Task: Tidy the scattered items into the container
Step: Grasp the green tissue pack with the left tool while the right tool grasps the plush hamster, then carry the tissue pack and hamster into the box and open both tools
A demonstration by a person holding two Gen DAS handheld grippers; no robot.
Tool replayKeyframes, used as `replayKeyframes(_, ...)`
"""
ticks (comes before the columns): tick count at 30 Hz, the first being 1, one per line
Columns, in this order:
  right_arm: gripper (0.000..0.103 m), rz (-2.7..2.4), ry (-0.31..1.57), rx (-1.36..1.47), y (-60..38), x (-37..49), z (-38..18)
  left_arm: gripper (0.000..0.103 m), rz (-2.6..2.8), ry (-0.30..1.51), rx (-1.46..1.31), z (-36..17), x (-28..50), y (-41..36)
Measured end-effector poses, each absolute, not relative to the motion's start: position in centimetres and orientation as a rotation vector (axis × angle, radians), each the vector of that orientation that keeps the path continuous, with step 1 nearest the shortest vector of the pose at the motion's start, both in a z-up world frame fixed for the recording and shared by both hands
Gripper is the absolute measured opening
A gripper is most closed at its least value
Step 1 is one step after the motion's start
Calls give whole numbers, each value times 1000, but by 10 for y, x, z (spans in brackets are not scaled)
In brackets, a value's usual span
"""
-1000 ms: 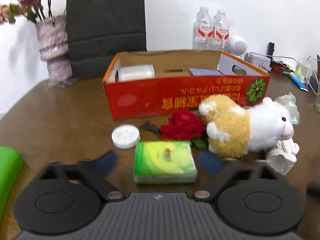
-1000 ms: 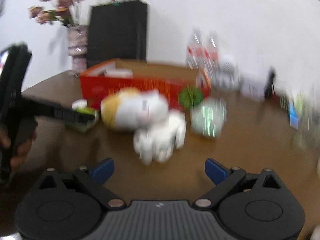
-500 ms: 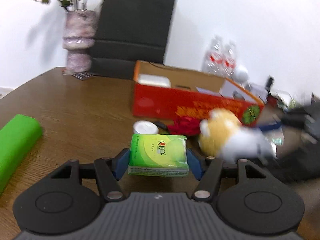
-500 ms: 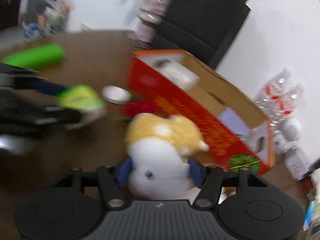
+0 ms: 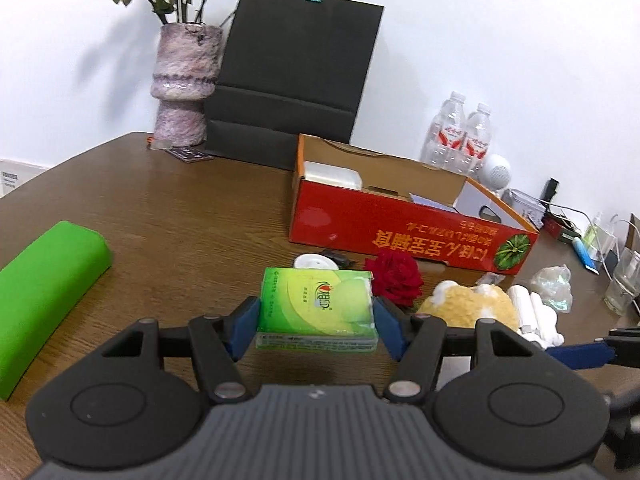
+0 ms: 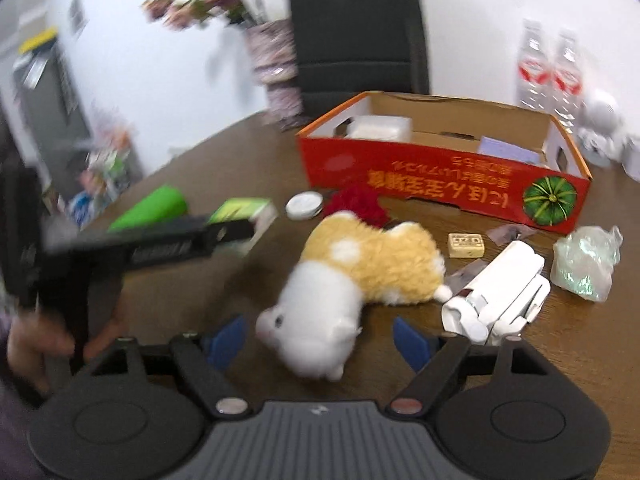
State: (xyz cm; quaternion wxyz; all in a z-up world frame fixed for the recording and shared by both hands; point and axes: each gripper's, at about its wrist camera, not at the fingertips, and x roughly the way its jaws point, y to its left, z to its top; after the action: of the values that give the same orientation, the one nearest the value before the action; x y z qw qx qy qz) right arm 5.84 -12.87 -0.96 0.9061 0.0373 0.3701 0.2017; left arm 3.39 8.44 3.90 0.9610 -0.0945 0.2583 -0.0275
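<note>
Tissue pack: the green, plastic-wrapped pack of tissues [image 5: 317,307] sits crosswise between the left gripper's [image 5: 316,322] blue pads, both pressing on its short ends; it appears lifted clear of the brown wooden table [image 5: 192,216].
Way to the box: the long red cardboard box [image 5: 400,232], open on top, lies ahead and to the right of the pack, its long side facing the jaws.
Plush toy: the white-and-tan stuffed animal [image 6: 352,276] lies on the table, head toward the right gripper [image 6: 320,338]; those jaws have just been opening and stand wide, pads clear of the head between them.
Nearer hand: right for the toy, left for the pack.
Count: one tissue pack, one plush toy, one red fabric rose [image 5: 398,276], one round white lid [image 6: 304,205], one folded white plastic gadget [image 6: 500,292], one crumpled clear bag [image 6: 586,258], one small tan packet [image 6: 466,245].
Already boxed: one white container [image 6: 380,128], one pale purple item [image 6: 506,149].
</note>
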Motion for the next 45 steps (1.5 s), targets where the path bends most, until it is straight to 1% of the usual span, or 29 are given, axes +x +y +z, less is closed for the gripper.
replayKeyframes(1,86,393,775,98,-126,64,-14,63,-42,521,-186,39,34,85)
replayKeyframes(4,81,335,817,130,-110,84,-34,63,-6,524,-165,34,32,84)
replayKeyframes(5,64,338,814,151,-108,86,-39,63,6,528,-156,32,31,84)
replayKeyframes(6,53,339,800,170,-108,86,-43,63,18,533,-143,30,30,83)
replayKeyframes(7,50,329,790,176,-108,85,-44,63,24,536,-135,28,28,82)
replayKeyframes(11,45,305,763,161,-114,70,-39,63,15,515,-131,29,18,80)
replayKeyframes(14,45,325,710,173,-125,63,-21,63,1,488,-137,45,20,79)
replayKeyframes(19,45,314,565,174,-158,82,40,63,-66,421,-111,92,45,66)
replayKeyframes(22,45,279,564,212,-190,125,66,63,-117,428,-78,121,89,54)
replayKeyframes(25,45,275,616,272,-214,194,83,63,-161,512,-103,134,156,43)
replayKeyframes(28,45,251,691,320,-225,260,79,63,-145,605,-83,125,222,28)
replayKeyframes(32,46,239,817,356,-232,330,47,63,-175,724,-134,105,289,11)
replayKeyframes(34,46,237,865,359,-237,354,30,64,-167,748,-144,98,317,2)
replayKeyframes(35,48,242,884,362,-240,363,24,65,-163,745,-137,94,328,-3)
replayKeyframes(36,49,240,895,368,-244,372,17,72,-161,732,-126,89,340,-9)
replayKeyframes(37,53,230,897,373,-247,380,11,79,-158,727,-108,84,351,-13)
replayKeyframes(38,55,212,900,377,-251,387,5,79,-145,737,-86,78,361,-16)
replayKeyframes(39,60,196,921,384,-255,394,-1,79,-120,753,-75,74,368,-18)
replayKeyframes(40,75,191,956,400,-259,401,-8,81,-111,760,-83,71,372,-17)
replayKeyframes(41,77,202,986,422,-263,405,-13,81,-128,760,-102,71,372,-15)
replayKeyframes(42,77,222,1004,441,-266,406,-15,84,-149,753,-125,71,370,-11)
replayKeyframes(43,78,239,1004,448,-267,403,-14,91,-156,747,-140,73,370,-8)
replayKeyframes(45,79,247,980,429,-268,396,-5,97,-133,744,-144,80,367,-2)
